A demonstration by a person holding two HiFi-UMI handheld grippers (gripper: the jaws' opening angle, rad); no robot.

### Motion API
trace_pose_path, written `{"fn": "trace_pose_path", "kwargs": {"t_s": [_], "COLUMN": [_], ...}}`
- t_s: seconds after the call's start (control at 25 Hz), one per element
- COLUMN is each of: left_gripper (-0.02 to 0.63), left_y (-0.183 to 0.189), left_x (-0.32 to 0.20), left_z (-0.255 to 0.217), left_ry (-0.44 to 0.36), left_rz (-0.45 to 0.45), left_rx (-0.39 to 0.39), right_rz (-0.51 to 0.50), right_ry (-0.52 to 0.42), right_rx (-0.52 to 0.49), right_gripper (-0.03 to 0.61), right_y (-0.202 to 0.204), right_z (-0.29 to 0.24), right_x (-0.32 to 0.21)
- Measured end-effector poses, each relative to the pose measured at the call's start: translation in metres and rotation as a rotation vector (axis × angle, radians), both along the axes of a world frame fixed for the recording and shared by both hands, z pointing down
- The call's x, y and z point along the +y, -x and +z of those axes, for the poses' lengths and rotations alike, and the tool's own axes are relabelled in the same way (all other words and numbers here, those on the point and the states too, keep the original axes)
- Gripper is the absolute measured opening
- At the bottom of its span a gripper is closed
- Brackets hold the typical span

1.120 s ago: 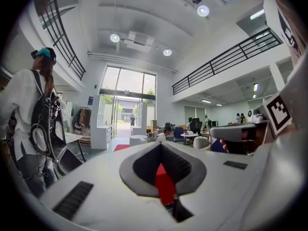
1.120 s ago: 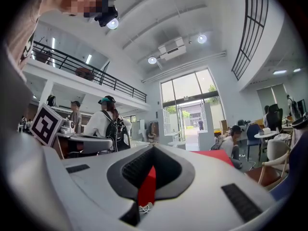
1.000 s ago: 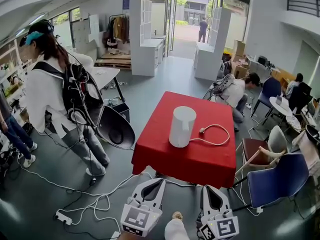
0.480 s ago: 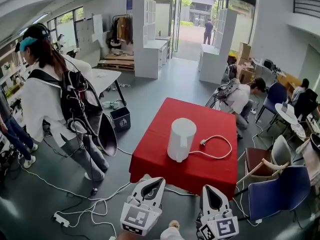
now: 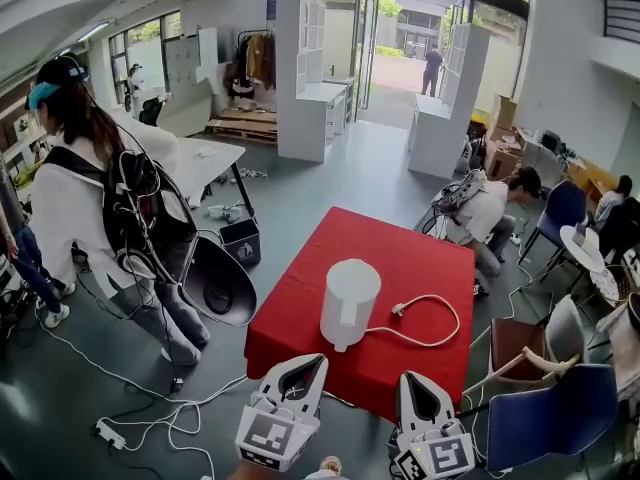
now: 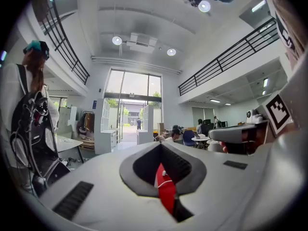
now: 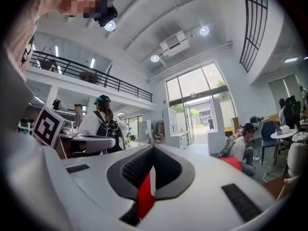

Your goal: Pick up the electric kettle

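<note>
Red cloth covers the table (image 5: 420,258); the white electric kettle (image 5: 349,304) stands upright near its front edge. Short of the table and apart from the kettle, the left gripper (image 5: 314,361) and right gripper (image 5: 412,377) sit side by side, each with jaws closed together on nothing. A thin cord (image 5: 458,316) loops right of the kettle

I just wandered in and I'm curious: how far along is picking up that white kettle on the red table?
Nothing is done yet: the kettle stands upright on the red table, its cord lying loose beside it. In hand: the left tongs and right tongs are shut and empty, short of the table's near edge. Left: reaching it, gripping, lifting.
</note>
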State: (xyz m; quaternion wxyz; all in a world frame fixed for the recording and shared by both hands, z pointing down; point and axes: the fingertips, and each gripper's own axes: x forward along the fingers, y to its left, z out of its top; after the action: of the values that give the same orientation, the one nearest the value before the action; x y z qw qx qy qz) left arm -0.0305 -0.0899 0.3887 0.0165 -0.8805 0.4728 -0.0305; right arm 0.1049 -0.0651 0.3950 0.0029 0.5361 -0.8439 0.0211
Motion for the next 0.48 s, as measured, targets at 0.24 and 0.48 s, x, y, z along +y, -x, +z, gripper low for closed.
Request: {"fn": "trace_pose_path", "kwargs": {"t_s": [0.24,0.48], "left_gripper": [-0.014,-0.014], "left_y": [-0.020,-0.019], "left_x": [-0.023,-0.053], "left_z": [0.000,0.001], "left_ry": [0.036,-0.003], "left_rz": [-0.035,-0.033], "left_rx": [0.053,0.038], "right_rz": [-0.051,-0.071], "right_ry": [-0.005,0.011], "right_rx": [0.018,0.011], "right_gripper": [0.012,0.011], "right_y": [-0.018,-0.020], "right_z": [-0.002,0.004], "right_x": [-0.032,-0.063]}}
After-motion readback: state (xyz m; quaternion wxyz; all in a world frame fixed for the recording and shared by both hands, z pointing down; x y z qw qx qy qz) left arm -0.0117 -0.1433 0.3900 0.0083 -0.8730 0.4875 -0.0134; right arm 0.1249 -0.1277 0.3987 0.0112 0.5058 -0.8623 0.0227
